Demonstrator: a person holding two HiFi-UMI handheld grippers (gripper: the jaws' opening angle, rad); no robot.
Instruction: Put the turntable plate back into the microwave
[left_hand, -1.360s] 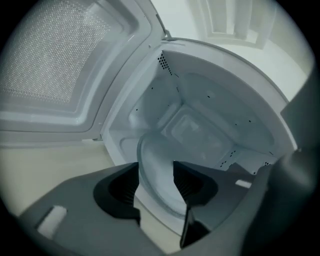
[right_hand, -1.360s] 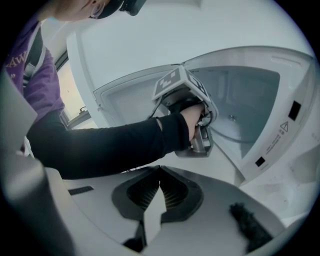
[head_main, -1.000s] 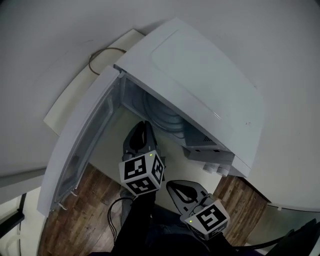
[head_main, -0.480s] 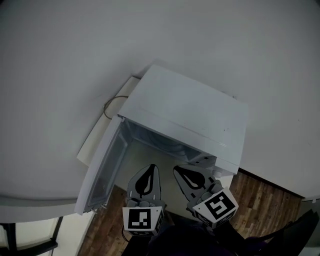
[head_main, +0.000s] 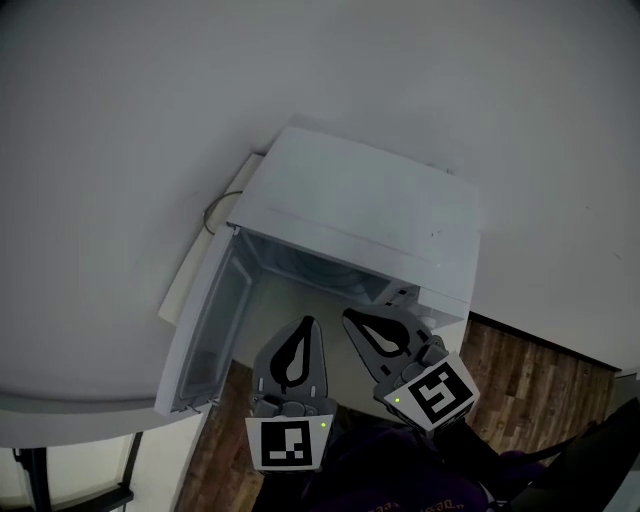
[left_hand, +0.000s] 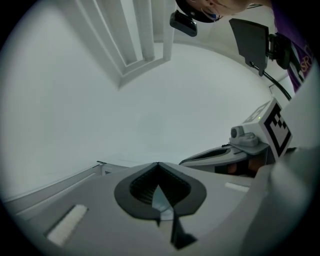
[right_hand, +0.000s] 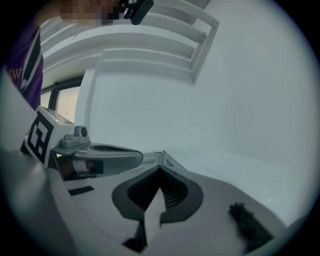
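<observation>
The white microwave (head_main: 370, 215) stands with its door (head_main: 205, 320) swung open to the left. Only a faint pale curve shows in the shadowed cavity (head_main: 330, 272), so I cannot make out the turntable plate. My left gripper (head_main: 306, 323) hovers in front of the opening, shut and empty. Beside it on the right, my right gripper (head_main: 350, 316) is also shut with nothing in it. The left gripper view has the closed jaws (left_hand: 158, 165) level with the microwave's top edge (left_hand: 100, 165). In the right gripper view the shut tips (right_hand: 161, 168) point past the microwave's corner (right_hand: 164, 154).
A cable loop (head_main: 216, 212) lies behind the microwave on the pale counter (head_main: 195, 265). Wooden floor (head_main: 540, 370) shows at lower right. White wall fills the space behind. A dark stand (head_main: 75, 485) is at the bottom left.
Both grippers have risen and pulled back from the microwave's opening. The left one has rolled, so its marker cube now faces the camera. The plate, seen inside earlier, is now in shadow.
</observation>
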